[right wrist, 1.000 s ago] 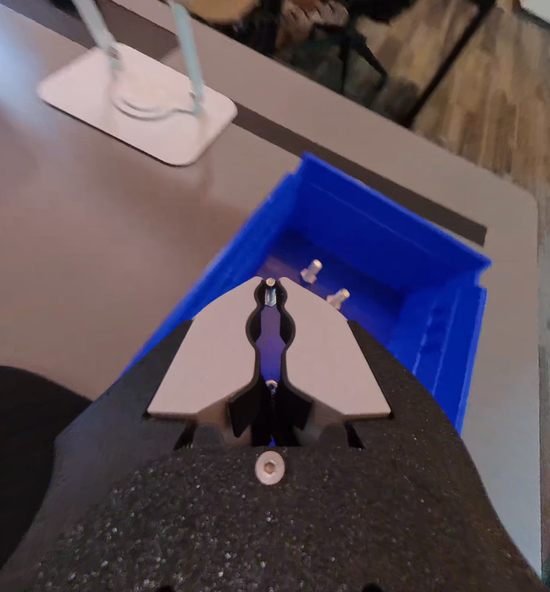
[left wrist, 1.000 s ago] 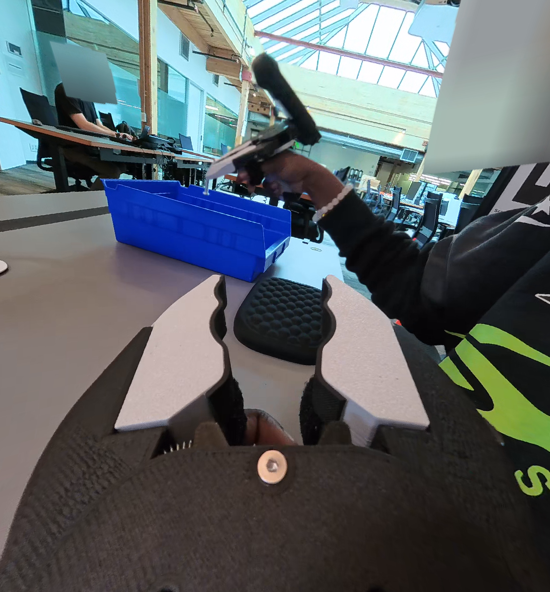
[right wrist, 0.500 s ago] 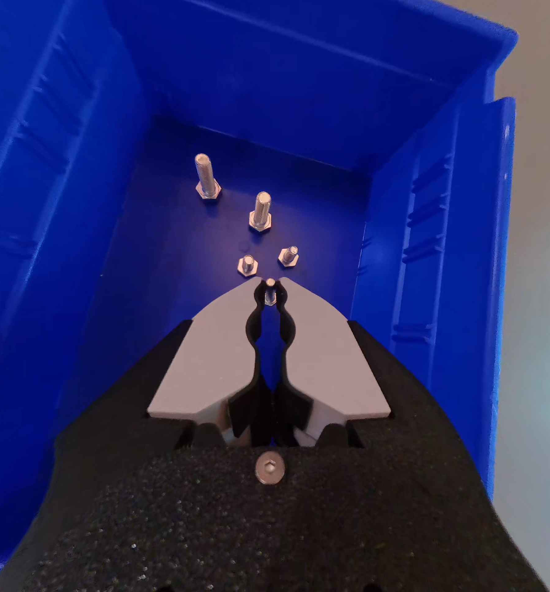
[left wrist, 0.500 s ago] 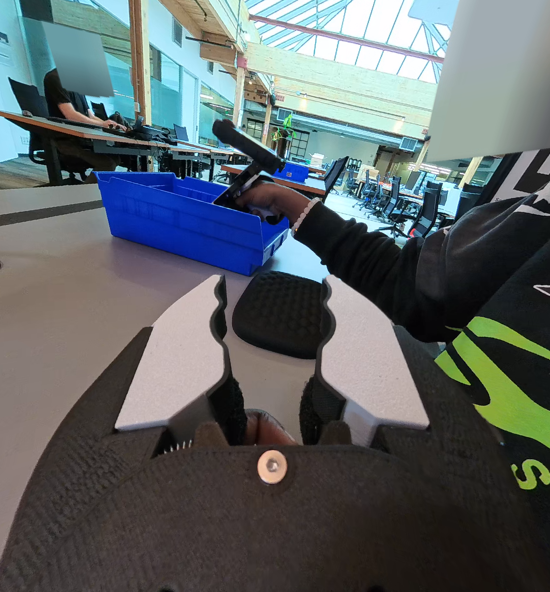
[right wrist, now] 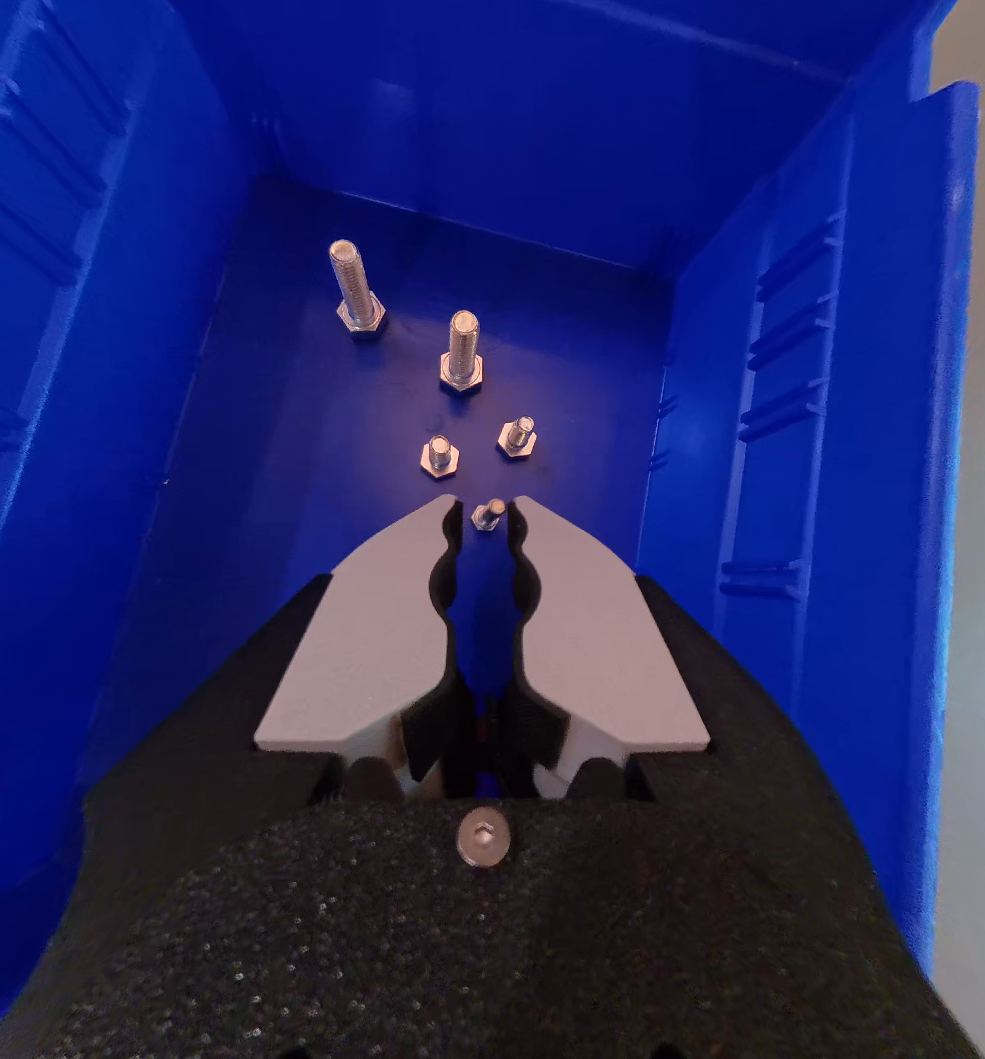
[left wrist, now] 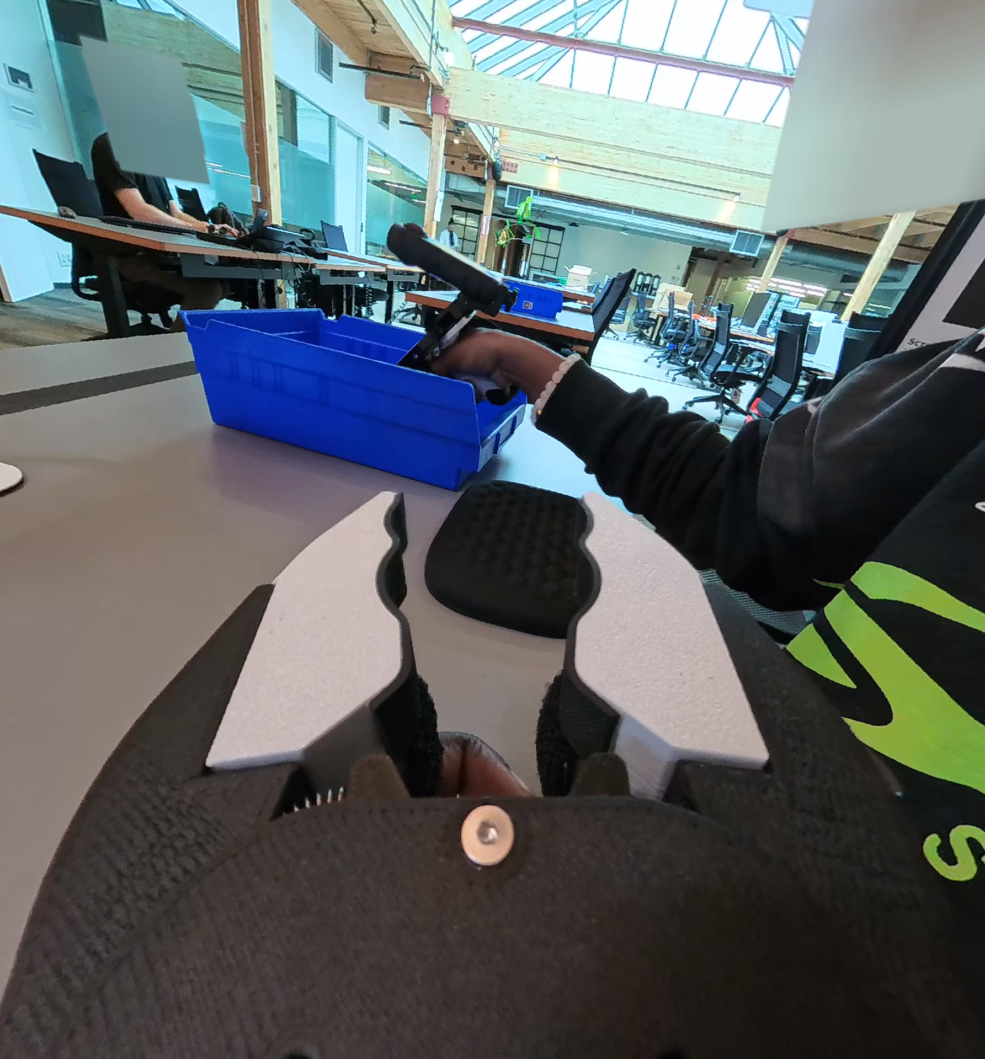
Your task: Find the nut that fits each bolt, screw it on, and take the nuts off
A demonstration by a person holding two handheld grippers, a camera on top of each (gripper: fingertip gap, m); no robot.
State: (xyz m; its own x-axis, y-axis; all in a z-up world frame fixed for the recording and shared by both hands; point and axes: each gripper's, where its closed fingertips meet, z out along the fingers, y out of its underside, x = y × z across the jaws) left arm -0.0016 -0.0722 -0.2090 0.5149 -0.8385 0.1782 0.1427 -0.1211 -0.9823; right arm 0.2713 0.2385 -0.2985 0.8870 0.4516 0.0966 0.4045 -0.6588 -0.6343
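The right gripper [right wrist: 484, 504] reaches down into a smooth blue plastic bin [right wrist: 794, 401] with ribbed walls. Its pale grey fingers [right wrist: 381, 619], edged in wavy black rubber, are slightly spread, with a small bolt [right wrist: 487, 512] between the tips; whether they touch it I cannot tell. That bolt's shank leans up and to the right. Ahead of it on the bin floor four shiny threaded steel bolts stand on their hex heads, shanks up: two short ones [right wrist: 439, 454] [right wrist: 517, 436] nearest, then a long one [right wrist: 461, 355] and another long one [right wrist: 355, 289] farther back.

The left gripper [left wrist: 493, 516] sits low over the smooth grey tabletop [left wrist: 106, 573], fingers [left wrist: 335, 619] spread wide and holding nothing. Just beyond them lies a black dimpled pad [left wrist: 507, 556], with the bin behind it.
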